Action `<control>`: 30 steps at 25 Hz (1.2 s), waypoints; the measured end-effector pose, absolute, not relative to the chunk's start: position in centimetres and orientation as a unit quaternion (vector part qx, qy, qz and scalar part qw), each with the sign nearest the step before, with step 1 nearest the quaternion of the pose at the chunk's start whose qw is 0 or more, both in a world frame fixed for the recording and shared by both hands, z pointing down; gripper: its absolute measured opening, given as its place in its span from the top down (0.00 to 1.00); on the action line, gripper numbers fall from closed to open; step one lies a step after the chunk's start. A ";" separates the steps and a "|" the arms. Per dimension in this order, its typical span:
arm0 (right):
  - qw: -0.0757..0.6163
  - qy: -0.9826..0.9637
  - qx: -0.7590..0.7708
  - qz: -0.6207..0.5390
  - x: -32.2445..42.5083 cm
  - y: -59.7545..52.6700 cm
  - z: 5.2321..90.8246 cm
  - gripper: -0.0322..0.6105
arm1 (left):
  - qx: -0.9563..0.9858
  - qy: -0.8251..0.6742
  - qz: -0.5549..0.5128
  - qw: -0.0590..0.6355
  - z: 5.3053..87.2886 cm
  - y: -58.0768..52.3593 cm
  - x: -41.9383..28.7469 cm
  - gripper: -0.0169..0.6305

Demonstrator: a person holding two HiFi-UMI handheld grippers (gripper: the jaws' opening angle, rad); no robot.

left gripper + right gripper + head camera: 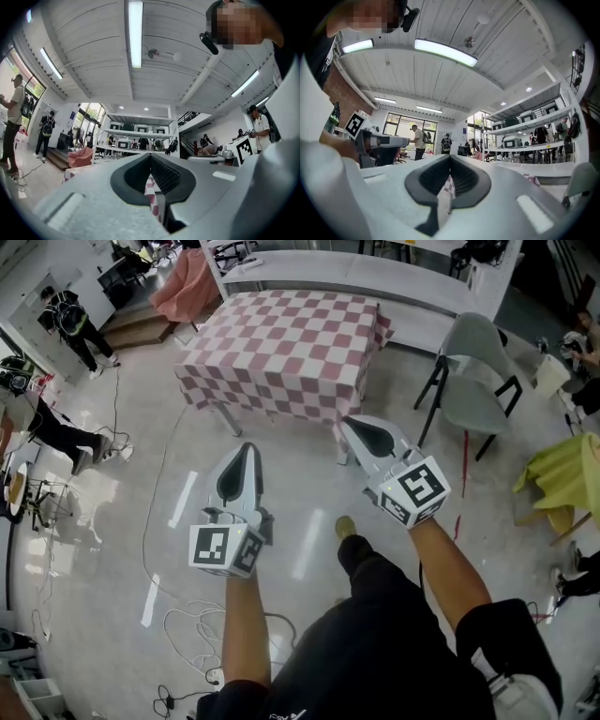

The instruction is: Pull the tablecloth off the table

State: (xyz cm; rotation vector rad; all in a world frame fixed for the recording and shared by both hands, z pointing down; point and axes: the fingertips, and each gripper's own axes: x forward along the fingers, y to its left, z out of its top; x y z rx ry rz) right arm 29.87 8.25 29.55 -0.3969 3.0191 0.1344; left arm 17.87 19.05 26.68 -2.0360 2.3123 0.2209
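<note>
You are at the approach step: the pink-and-white checked tablecloth (291, 343) lies spread over the table (226, 418), draped down its sides and not yet grasped. Your left gripper (246, 452) and right gripper (351, 427) hang side by side, short of the table's near edge, each with jaws together on nothing. The next move likely calls for reaching that near edge, opening the jaws and clamping the hanging cloth.
</note>
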 end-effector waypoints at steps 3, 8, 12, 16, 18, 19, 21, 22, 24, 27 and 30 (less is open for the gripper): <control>0.047 0.990 -0.125 0.054 26.9 4.9 30.2 0.95 | -0.654 0.754 0.066 0.026 27.6 15.8 14.9 0.96; 0.046 0.990 -0.108 0.083 20.6 -1.3 30.6 0.95 | -0.638 0.767 0.056 0.026 28.3 9.5 8.9 0.96; 0.053 0.989 -0.102 0.092 15.6 -7.3 30.6 0.95 | -0.646 0.760 0.051 0.054 28.4 3.4 4.2 0.96; 0.058 0.990 -0.099 0.088 10.8 -13.4 30.7 0.95 | -0.639 0.766 0.052 0.051 28.4 -2.7 -0.7 0.96; 0.052 0.991 -0.098 0.081 8.6 -16.0 31.1 0.95 | -0.636 0.768 0.051 0.048 28.4 -5.5 -3.0 0.96; 0.050 0.991 -0.097 0.079 7.6 -17.2 31.3 0.95 | -0.635 0.769 0.051 0.048 28.4 -6.7 -4.0 0.96; 0.048 0.991 -0.098 0.074 5.8 -19.5 31.5 0.95 | -0.635 0.770 0.047 0.048 28.3 -9.1 -5.9 0.96; 0.048 0.991 -0.099 0.072 4.9 -20.5 31.6 0.95 | -0.636 0.769 0.046 0.048 28.1 -10.3 -6.7 0.96; 0.046 0.991 -0.101 0.069 3.3 -22.2 31.9 0.95 | -0.638 0.768 0.041 0.047 28.0 -12.5 -8.3 0.96; 0.042 0.991 -0.106 0.064 0.9 -24.5 32.4 0.95 | -0.637 0.769 0.025 0.044 28.9 -15.2 -11.4 0.96; 0.036 0.990 -0.122 0.061 -1.2 -26.8 33.1 0.95 | -0.645 0.763 0.017 0.047 29.8 -17.7 -14.2 0.96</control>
